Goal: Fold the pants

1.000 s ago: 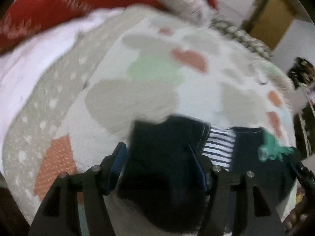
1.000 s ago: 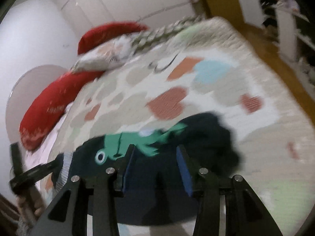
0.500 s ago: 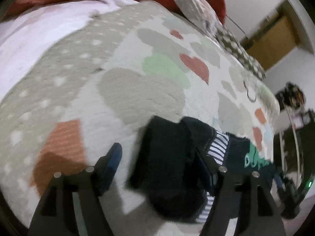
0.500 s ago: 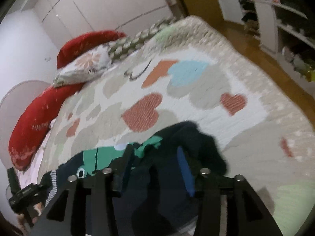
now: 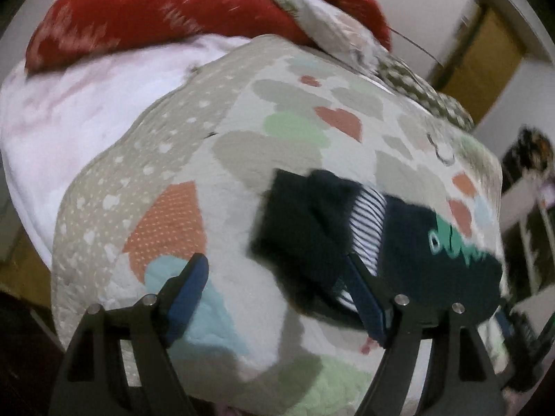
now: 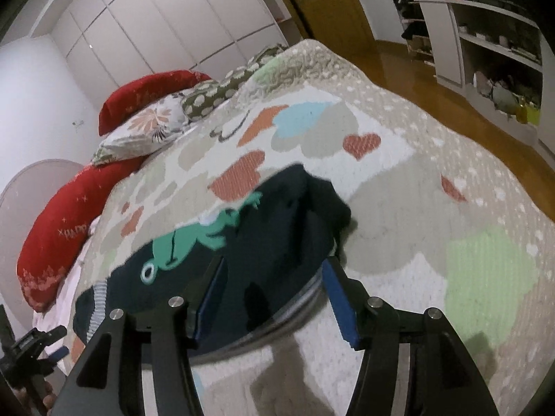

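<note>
The dark navy pants (image 5: 312, 228) lie folded on the bed's heart-patterned quilt (image 5: 222, 145), near the quilt's front edge and well away from the red pillows (image 5: 156, 17) at the head end. A striped waistband (image 5: 367, 228) shows at the fold, and a green frog print (image 6: 194, 242) lies face up on the upper layer. The left claw (image 5: 277, 287) stands wide with nothing between its blue pads; its right-hand finger (image 5: 364, 298) sits at the near edge of the pants, though contact cannot be told through the blur, while the other finger hangs over bare quilt. The right claw (image 6: 274, 298) is also spread wide, its fingers straddling the near end of the pants without clamping the cloth. In the right wrist view a floral pillow (image 6: 145, 128) lies beside the red ones, with white wardrobe doors (image 6: 166, 24) behind the bed and shelves (image 6: 496, 52) along the far wall.
</note>
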Demonstrator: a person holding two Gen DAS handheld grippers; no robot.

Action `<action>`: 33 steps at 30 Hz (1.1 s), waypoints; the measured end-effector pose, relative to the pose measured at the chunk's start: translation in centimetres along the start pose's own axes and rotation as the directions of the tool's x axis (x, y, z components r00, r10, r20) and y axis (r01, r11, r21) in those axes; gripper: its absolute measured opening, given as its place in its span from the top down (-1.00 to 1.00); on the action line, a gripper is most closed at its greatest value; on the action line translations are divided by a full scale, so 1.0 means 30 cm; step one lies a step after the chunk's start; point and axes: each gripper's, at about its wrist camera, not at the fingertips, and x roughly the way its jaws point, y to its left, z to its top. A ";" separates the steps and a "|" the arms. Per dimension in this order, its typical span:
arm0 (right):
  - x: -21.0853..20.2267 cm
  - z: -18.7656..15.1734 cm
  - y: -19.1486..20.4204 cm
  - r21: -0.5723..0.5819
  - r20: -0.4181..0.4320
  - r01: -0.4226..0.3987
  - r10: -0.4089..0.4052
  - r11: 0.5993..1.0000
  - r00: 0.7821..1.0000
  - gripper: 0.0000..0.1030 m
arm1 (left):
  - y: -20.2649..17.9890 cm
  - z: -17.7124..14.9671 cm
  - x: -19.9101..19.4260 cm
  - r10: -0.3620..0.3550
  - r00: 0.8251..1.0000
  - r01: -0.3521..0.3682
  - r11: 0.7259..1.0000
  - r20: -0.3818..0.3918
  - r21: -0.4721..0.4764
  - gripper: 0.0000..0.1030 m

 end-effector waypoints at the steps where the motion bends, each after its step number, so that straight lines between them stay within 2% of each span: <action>1: -0.001 -0.010 -0.005 0.003 -0.006 0.003 -0.003 1.000 1.000 -0.19 | -0.035 -0.013 -0.008 0.013 1.000 -0.014 0.999 0.010 0.047 -0.53; 7: -0.023 -0.042 -0.037 0.018 -0.009 0.025 -0.024 1.000 1.000 -0.19 | -0.182 -0.090 -0.040 0.084 0.993 -0.102 0.960 0.079 0.259 -0.53; 11: -0.030 -0.050 -0.061 0.034 -0.011 0.036 -0.035 0.999 0.999 -0.21 | -0.228 -0.115 -0.046 0.101 0.990 -0.127 0.938 0.097 0.323 -0.53; 33: -0.013 -0.069 -0.108 0.067 -0.016 0.035 -0.034 0.997 0.999 -0.27 | -0.297 -0.143 0.016 0.153 0.988 -0.155 0.908 0.038 0.390 -0.53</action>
